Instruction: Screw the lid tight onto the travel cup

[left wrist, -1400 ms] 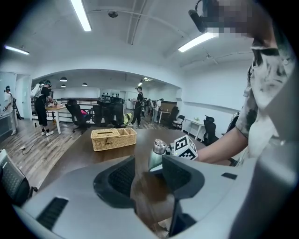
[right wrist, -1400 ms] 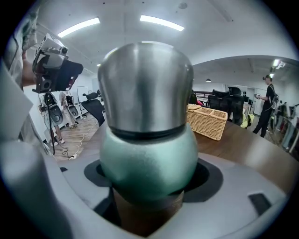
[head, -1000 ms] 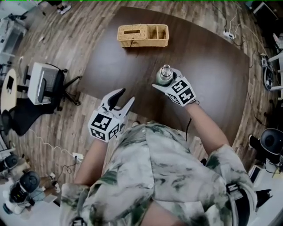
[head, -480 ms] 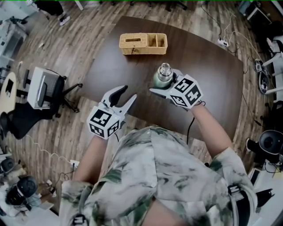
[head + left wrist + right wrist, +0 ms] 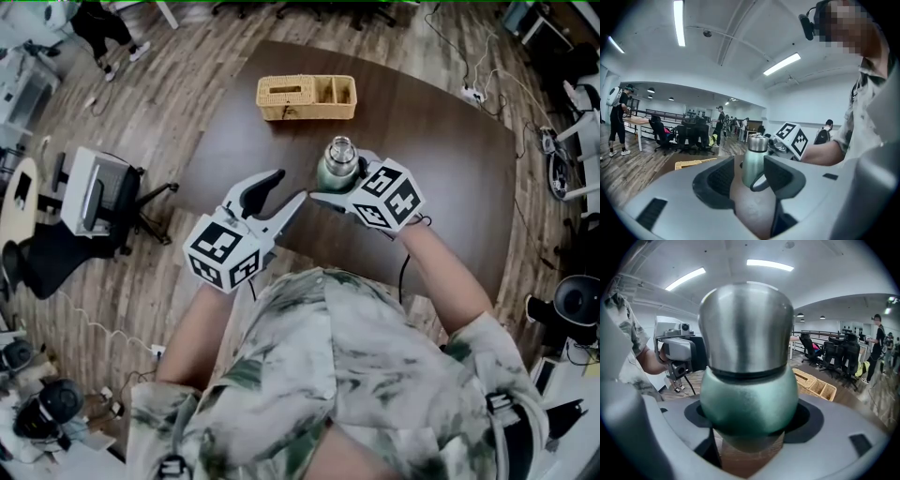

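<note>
The travel cup [image 5: 336, 172] has a green body and a steel lid [image 5: 341, 150] sitting on top; it stands upright on the dark table [image 5: 450, 159]. My right gripper [image 5: 339, 187] is shut on the green body [image 5: 747, 399], below the lid [image 5: 745, 329]. My left gripper [image 5: 279, 190] hovers at the table's near-left edge, a short way left of the cup. Its jaws are opening with nothing between them. In the left gripper view the cup [image 5: 751, 164] stands ahead, beyond the gripper [image 5: 749, 176].
A wicker basket [image 5: 307, 97] with compartments sits at the far side of the table, also seen as the basket [image 5: 815, 383] behind the cup. An office chair [image 5: 94, 187] stands on the wood floor to the left. People stand in the background.
My left gripper has risen and moved right, closer to the cup. The right gripper and the cup have shifted slightly left.
</note>
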